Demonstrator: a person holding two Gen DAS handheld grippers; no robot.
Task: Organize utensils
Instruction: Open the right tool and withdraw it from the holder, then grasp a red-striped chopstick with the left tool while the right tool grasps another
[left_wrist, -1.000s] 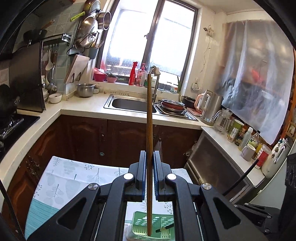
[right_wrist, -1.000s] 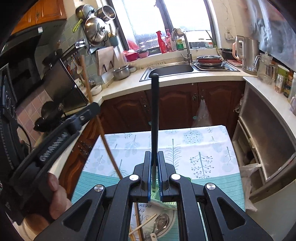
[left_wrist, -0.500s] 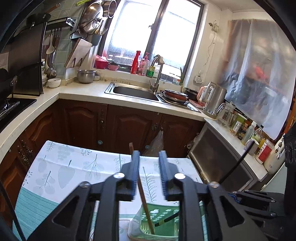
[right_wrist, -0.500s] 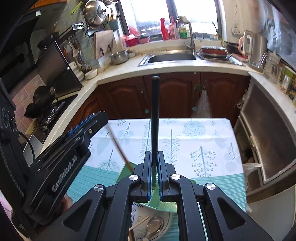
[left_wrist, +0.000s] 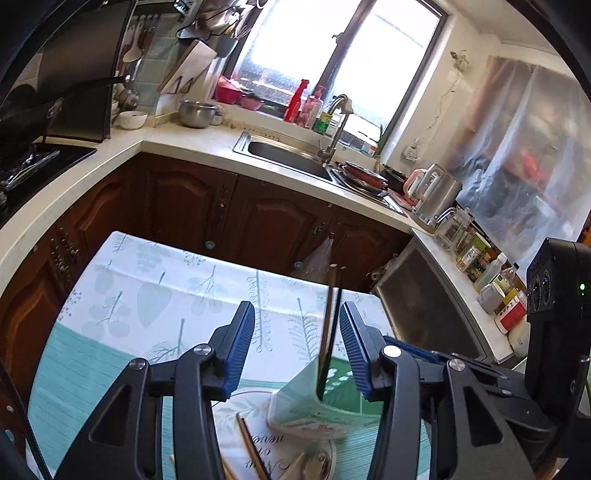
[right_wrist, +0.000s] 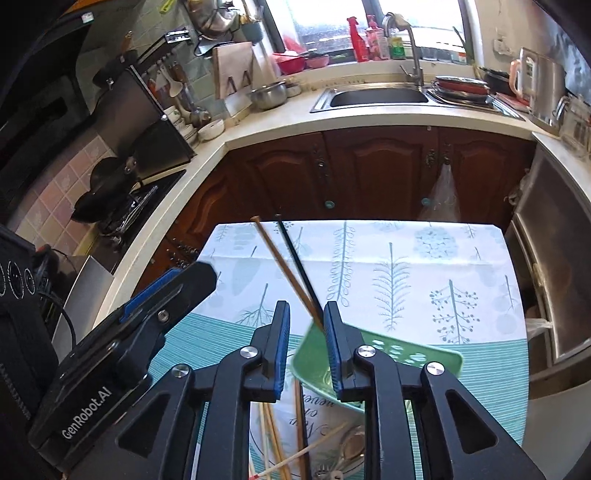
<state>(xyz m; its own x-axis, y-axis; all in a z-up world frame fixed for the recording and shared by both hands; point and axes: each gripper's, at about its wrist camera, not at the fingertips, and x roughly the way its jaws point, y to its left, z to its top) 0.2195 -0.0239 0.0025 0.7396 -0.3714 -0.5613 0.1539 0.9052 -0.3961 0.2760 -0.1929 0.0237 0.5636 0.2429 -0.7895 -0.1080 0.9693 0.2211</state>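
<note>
A brown chopstick (right_wrist: 282, 269) and a black chopstick (right_wrist: 297, 269) stand tilted together in a green perforated holder (right_wrist: 384, 360) on the leaf-patterned tablecloth (right_wrist: 424, 266). The left gripper (left_wrist: 297, 347) and right gripper (right_wrist: 306, 343) are both opening, their pads clear of the sticks. More chopsticks (right_wrist: 273, 435) and what appears to be a spoon lie on a plate (left_wrist: 243, 402) beside the holder.

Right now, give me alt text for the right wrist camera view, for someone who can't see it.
The right tool, its jaws opening, has a brown chopstick and a black chopstick leaning free between its pads, their lower ends in a green holder on a leaf-print tablecloth. The left tool enters from the left; more chopsticks lie below.
</note>
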